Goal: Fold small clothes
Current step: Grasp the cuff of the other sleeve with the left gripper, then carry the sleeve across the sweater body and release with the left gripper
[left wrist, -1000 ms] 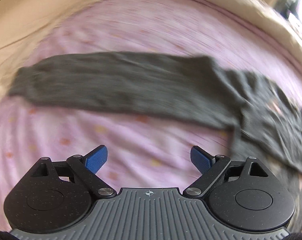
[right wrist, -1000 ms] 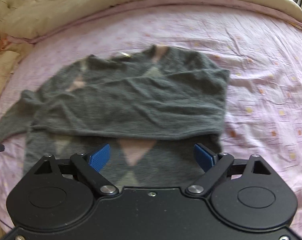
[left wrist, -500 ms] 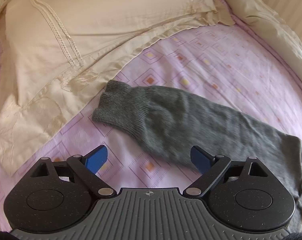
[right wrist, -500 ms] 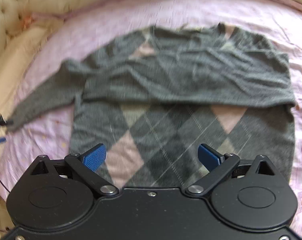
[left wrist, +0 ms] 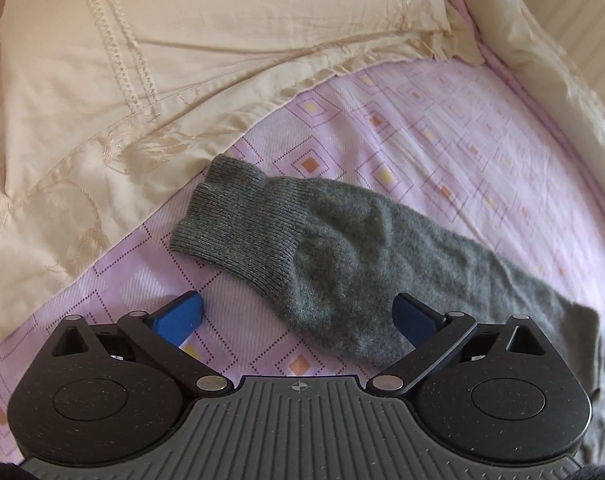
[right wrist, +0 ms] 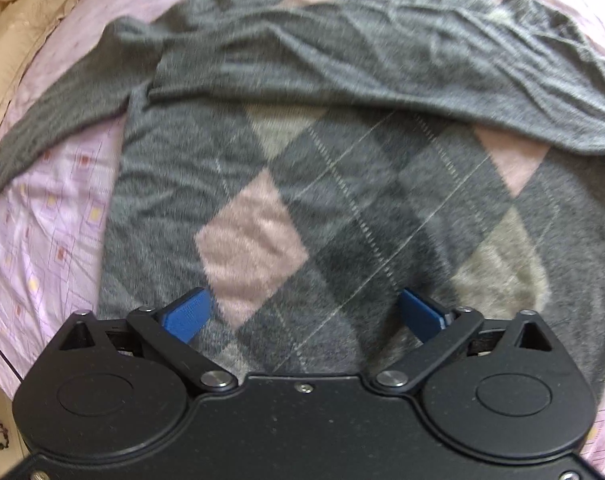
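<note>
Nearest, left gripper [left wrist: 298,312]: its blue fingers stand spread wide with nothing between the pads, just above the bedsheet.
Left finger [left wrist: 180,316]: sits over bare sheet.
Right finger [left wrist: 416,318]: sits over the grey knit of the sleeve.
Sleeve [left wrist: 342,256]: part of the task's garment, plain grey, lying flat on the sheet and running from the lower right up toward the middle of the left wrist view.
Cuff [left wrist: 232,216]: ribbed, at the sleeve's far end, close to the pillow's edge; whether it touches cannot be told.
Bedsheet [left wrist: 442,140]: lilac with small square patterns, under everything.
Pillow [left wrist: 142,60]: cream, with stitched trim and embroidery, beyond the cuff at the far left.
Cream bedding [left wrist: 542,52]: a second cream roll along the far right edge.
Right gripper [right wrist: 306,314]: fingers likewise wide apart and gripping nothing, poised low over the lower part of the sweater.
Sweater [right wrist: 342,184]: grey argyle with pink and pale diamonds, spread on the sheet, filling most of the right wrist view, slightly blurred.
Folded sleeve [right wrist: 382,60]: a grey sleeve lies across the chest, farther off.
Other sleeve [right wrist: 62,108]: stretches out to the left over the sheet.
</note>
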The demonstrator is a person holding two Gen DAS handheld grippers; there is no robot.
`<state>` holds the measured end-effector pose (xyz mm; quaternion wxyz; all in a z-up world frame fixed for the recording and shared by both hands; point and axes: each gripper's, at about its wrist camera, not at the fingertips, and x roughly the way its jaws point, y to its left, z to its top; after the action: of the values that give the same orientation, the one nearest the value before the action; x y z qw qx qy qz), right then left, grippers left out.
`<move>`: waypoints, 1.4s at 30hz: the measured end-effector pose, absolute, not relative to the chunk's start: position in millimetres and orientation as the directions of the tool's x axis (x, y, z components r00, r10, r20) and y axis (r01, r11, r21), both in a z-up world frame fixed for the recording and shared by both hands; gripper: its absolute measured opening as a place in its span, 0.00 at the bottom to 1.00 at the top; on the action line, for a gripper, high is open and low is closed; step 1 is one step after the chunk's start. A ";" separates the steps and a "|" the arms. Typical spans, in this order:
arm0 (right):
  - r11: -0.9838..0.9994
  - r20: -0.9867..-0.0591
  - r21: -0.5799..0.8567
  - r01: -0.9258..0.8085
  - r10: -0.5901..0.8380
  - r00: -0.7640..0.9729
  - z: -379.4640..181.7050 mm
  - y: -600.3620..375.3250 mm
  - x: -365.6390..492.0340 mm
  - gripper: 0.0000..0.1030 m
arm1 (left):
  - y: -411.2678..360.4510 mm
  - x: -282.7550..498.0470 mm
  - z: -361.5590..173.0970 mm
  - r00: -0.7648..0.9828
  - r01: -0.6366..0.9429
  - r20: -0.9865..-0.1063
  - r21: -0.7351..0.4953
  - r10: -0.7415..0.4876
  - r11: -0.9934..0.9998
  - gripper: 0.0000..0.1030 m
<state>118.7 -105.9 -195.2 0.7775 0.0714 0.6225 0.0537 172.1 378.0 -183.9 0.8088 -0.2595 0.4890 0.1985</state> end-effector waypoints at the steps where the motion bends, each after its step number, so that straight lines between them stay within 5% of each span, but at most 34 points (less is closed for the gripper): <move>1: 0.984 -0.961 0.178 0.004 0.173 0.217 -197.4 -104.7 118.1 1.00 | 380.2 170.7 -184.2 0.452 -0.582 -0.890 -0.242 0.063 0.776 0.99; 8: 0.980 -0.957 0.197 0.025 0.186 0.223 -204.8 -106.3 119.6 1.00 | 384.2 182.6 -182.3 0.444 -0.631 -0.891 -0.236 0.095 0.739 0.96; 9: 0.979 -0.956 0.201 0.026 0.190 0.224 -205.2 -107.4 120.1 1.00 | 382.8 184.3 -181.4 0.451 -0.630 -0.885 -0.224 0.116 0.743 0.87; 12: 0.978 -0.954 0.208 0.021 0.198 0.224 -203.3 -108.9 119.9 1.00 | 381.1 187.7 -176.7 0.440 -0.640 -0.883 -0.179 0.165 0.747 0.09; 19: 0.970 -0.943 0.242 0.012 0.232 0.240 -200.6 -114.4 118.6 1.00 | 360.6 185.0 -132.1 0.534 -0.602 -0.826 -0.221 0.181 0.767 0.09; 28: 0.936 -0.895 0.351 -0.009 0.338 0.292 -188.3 -136.9 111.2 1.00 | 259.1 183.7 -8.3 0.757 -0.329 -0.643 -0.228 0.113 0.916 0.09; 36: 0.898 -0.811 0.440 0.000 0.397 0.430 -142.7 -198.6 97.7 1.00 | 119.8 195.8 72.5 0.859 -0.021 -0.498 -0.264 -0.118 0.964 0.09; 42: 0.901 -0.791 0.432 0.030 0.362 0.494 -123.9 -249.0 87.0 1.00 | -0.6 213.9 50.5 0.806 0.180 -0.495 -0.318 -0.325 0.931 0.09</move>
<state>87.0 -249.0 -123.9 0.8410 0.1989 0.4934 0.0987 213.9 -0.6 50.5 0.9414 -0.1287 0.2814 -0.1340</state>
